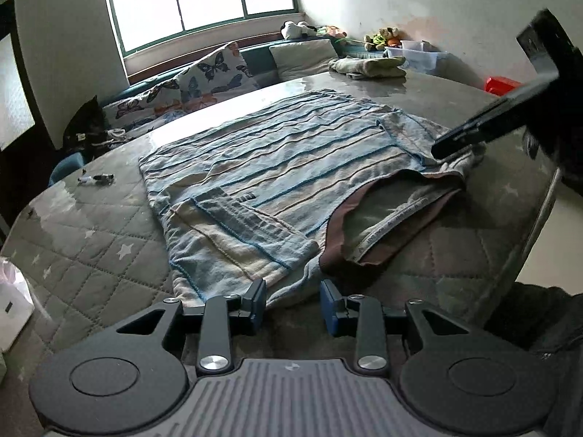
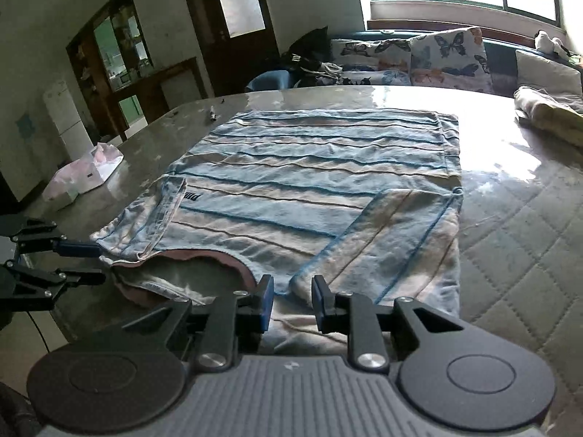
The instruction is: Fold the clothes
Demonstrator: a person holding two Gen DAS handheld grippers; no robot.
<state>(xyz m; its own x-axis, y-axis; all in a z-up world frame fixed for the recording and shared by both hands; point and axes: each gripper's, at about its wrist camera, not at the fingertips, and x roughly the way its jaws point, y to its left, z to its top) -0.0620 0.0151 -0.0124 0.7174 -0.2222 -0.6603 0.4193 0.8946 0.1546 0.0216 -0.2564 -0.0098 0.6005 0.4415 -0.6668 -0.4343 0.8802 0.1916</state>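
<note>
Quilted grey bed (image 1: 91, 240) carries a blue-and-beige striped shirt (image 1: 277, 167), lying flat mid-bed, sleeves folded in, brown collar toward six o'clock. Left gripper (image 1: 292, 304) and right gripper (image 2: 290, 300) sit at its shoulders, fingers spread, holding nothing. Only the left view shows toys (image 1: 386, 38) at one o'clock; only the right shows a fridge (image 2: 67, 118) at nine.
</note>
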